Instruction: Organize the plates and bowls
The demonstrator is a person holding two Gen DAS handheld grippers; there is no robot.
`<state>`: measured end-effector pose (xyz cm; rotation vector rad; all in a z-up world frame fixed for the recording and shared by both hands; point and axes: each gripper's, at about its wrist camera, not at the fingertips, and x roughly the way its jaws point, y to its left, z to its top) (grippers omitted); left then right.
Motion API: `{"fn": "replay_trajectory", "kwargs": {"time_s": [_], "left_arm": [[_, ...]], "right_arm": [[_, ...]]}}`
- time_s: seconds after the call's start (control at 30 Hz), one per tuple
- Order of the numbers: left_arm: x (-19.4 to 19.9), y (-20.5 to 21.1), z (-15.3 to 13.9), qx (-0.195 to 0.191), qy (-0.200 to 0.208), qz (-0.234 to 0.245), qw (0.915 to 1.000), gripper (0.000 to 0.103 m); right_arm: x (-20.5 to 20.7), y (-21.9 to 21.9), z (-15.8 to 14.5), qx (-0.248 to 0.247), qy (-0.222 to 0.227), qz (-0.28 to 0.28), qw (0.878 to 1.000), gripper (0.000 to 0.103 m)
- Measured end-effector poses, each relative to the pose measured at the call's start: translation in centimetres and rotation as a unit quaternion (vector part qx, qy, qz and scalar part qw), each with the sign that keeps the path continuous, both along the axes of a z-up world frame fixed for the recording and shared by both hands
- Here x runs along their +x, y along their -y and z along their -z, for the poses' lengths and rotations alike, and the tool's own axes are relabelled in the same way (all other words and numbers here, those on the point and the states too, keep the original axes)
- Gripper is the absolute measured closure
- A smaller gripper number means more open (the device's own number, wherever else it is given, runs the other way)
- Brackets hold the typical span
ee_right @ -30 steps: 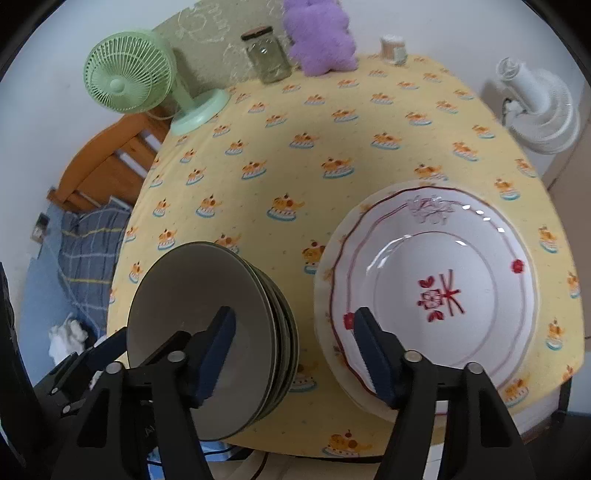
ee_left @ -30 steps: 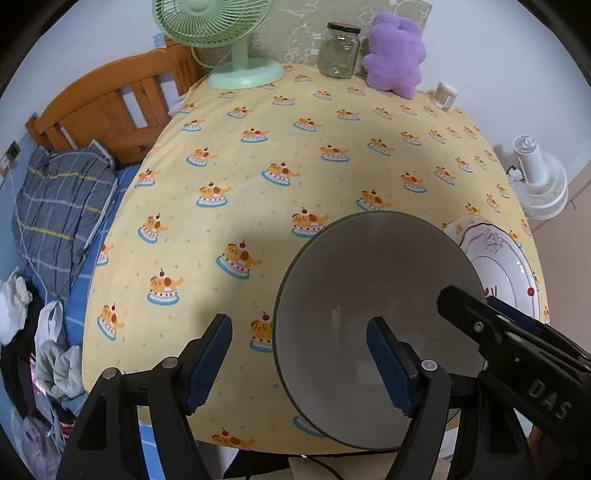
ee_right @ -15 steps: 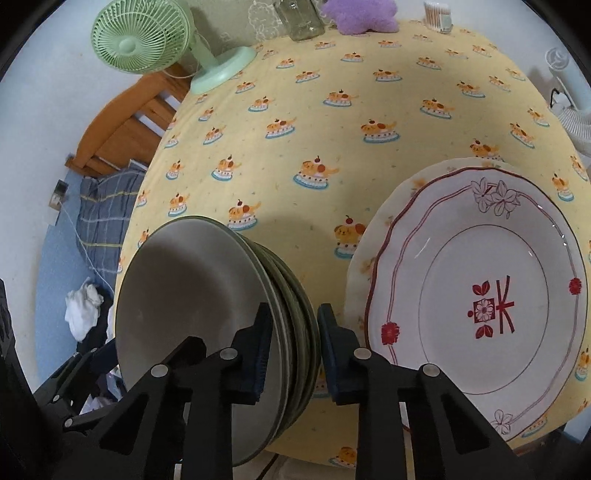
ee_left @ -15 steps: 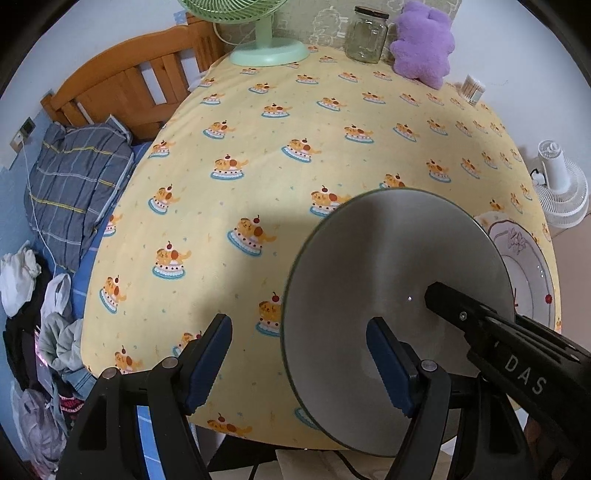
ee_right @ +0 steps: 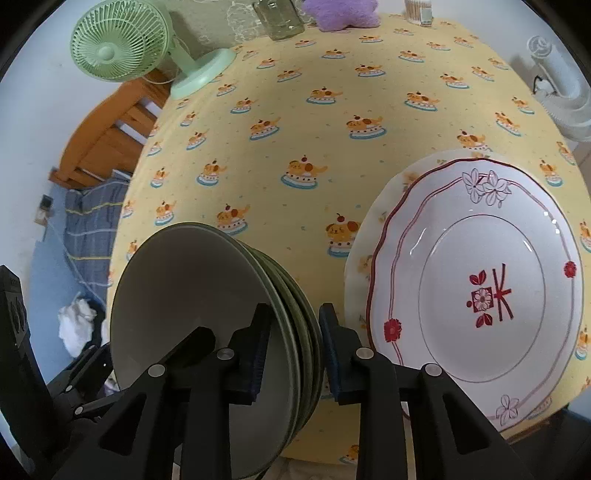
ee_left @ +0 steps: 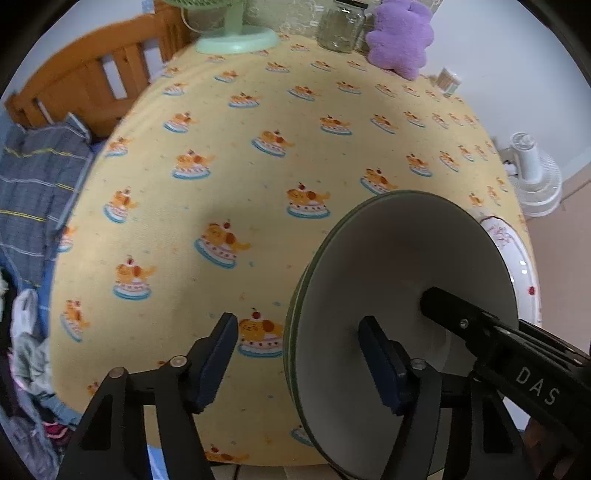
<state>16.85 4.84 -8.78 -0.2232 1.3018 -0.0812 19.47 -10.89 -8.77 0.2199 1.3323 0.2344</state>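
A stack of grey-green bowls [ee_right: 207,295] sits at the near edge of the yellow tablecloth; it also shows in the left wrist view [ee_left: 399,280]. My right gripper [ee_right: 291,350] is shut on the rims of the stacked bowls, one finger inside and one outside. My left gripper [ee_left: 299,362] is open, with its right finger [ee_left: 380,365] over the top bowl and its left finger over the cloth. A white plate with red flowers [ee_right: 480,291] lies on another plate to the right of the bowls; its edge shows in the left wrist view [ee_left: 517,251].
A green fan [ee_right: 122,44], a glass jar [ee_left: 338,27], a purple plush toy [ee_left: 400,37] and a small cup of sticks [ee_left: 448,79] stand at the table's far edge. A wooden bed frame [ee_left: 85,81] and bedding lie left. A white fan [ee_left: 532,173] stands right.
My right gripper moved left onto the bowl stack and closed on its rims. The left gripper stayed open and shifted slightly relative to the bowls.
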Motion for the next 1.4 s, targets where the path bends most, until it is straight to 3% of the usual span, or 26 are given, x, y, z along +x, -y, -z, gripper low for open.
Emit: {"fn": "replay_trajectory", "kwargs": {"time_s": [0.33,0.6,0.7,1.07,1.4], "left_arm": [[0.1,-0.1,0.3,-0.036,0.011,0.039,0.9985,0.043],[-0.1,0.9,0.3,-0.047,0.019,0.062,0.9968,0.048],[-0.1,1.2,0.0,-0.043,0.026,0.064,0.9967,0.053],[0.0,1.5,-0.9,-0.01,0.017,0.065,0.9977,0.053],[0.9,0.0,-4.3,-0.006,0.051,0.086,0.9949,0.053]], "right_arm": [[-0.4,-0.8,-0.1,-0.049,-0.002,0.041,0.998,0.068],[-0.7,-1.1,0.2,-0.05,-0.001,0.037,0.998,0.066],[-0.5,-1.1,0.2,-0.044,0.002,0.033,0.999,0.066],[-0.5,-1.3,-0.4,-0.033,0.003,0.02,0.999,0.067],[-0.1,-2.7,-3.9,-0.034,0.038,0.032,0.998,0.067]]}}
